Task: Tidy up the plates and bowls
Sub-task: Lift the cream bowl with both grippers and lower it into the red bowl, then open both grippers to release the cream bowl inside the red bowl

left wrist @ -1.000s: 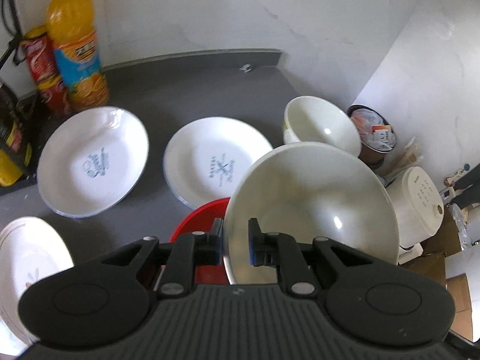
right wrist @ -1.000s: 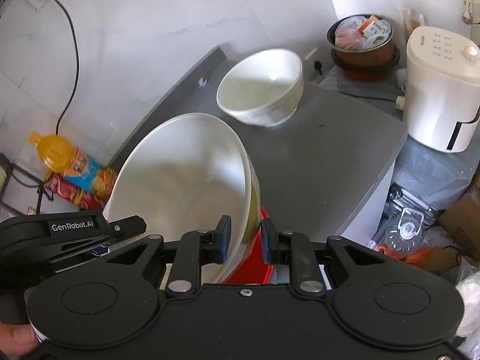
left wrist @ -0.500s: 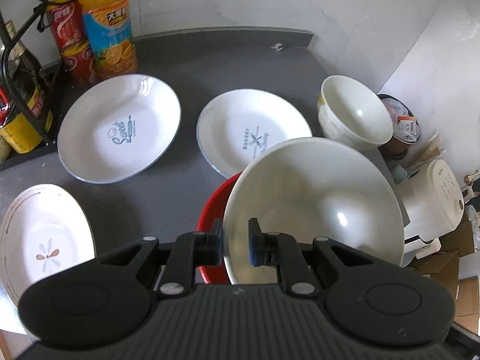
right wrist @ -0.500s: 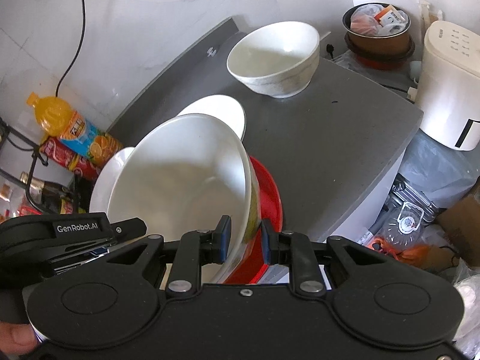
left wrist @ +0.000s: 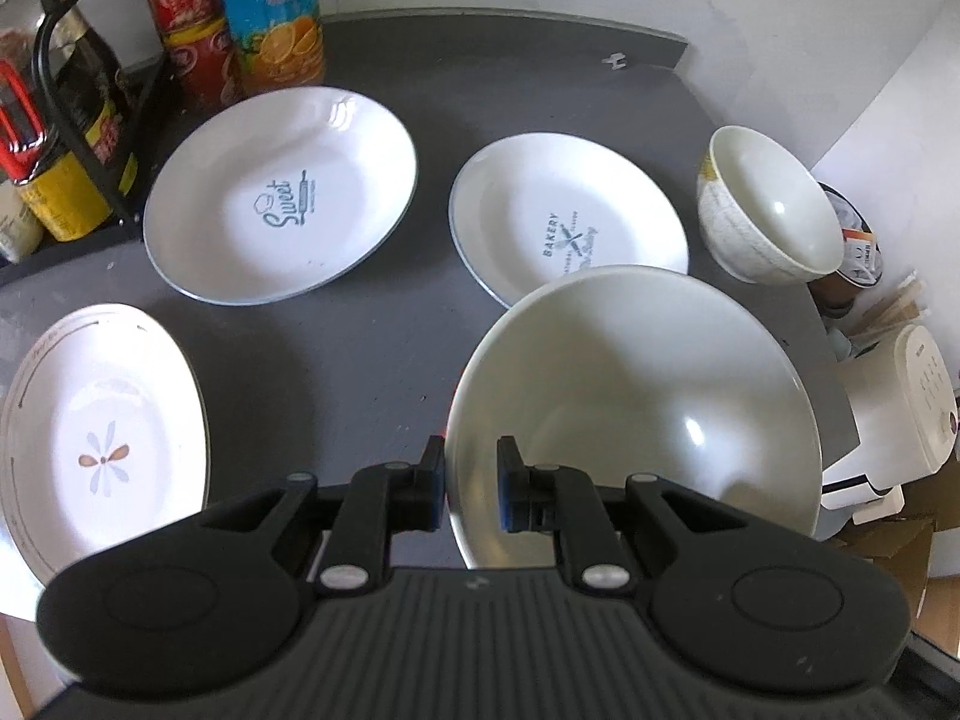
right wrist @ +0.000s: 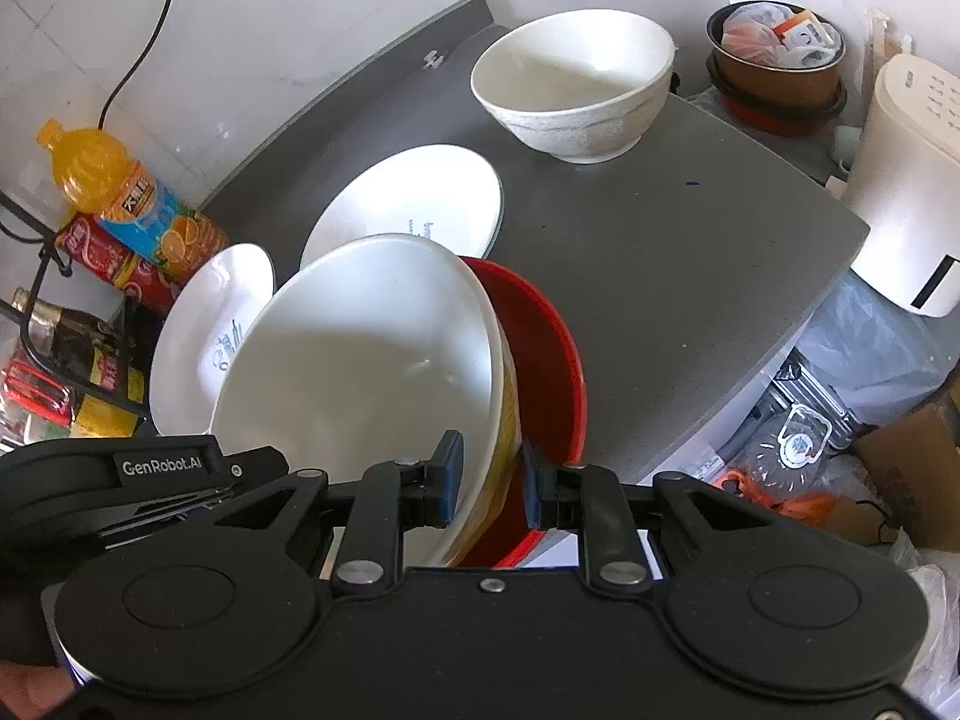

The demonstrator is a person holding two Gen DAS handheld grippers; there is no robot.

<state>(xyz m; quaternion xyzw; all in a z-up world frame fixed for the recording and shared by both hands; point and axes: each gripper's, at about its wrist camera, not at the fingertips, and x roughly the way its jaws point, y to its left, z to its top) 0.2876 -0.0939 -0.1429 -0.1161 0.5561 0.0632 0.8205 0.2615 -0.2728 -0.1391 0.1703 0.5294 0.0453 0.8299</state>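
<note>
My left gripper (left wrist: 471,483) and my right gripper (right wrist: 489,483) are each shut on the rim of a large white bowl (left wrist: 636,396), which also shows in the right wrist view (right wrist: 372,360), held above the grey counter (left wrist: 372,324). A red bowl (right wrist: 549,360) lies under it, almost hidden in the left wrist view. A smaller white bowl (left wrist: 771,207) stands at the far right (right wrist: 576,90). A "Sweet" plate (left wrist: 282,195), a "Bakery" plate (left wrist: 564,222) and a flower plate (left wrist: 99,438) lie on the counter.
A juice bottle (left wrist: 273,12), red cans (left wrist: 192,18) and a black rack with bottles (left wrist: 72,114) stand at the back left. A white appliance (right wrist: 912,180) and a brown pot (right wrist: 777,66) sit beyond the counter's right edge. Bags and boxes lie below.
Both grippers have lifted the large white bowl higher and back, so more of the counter and plates shows. The red bowl has dropped almost out of the left wrist view.
</note>
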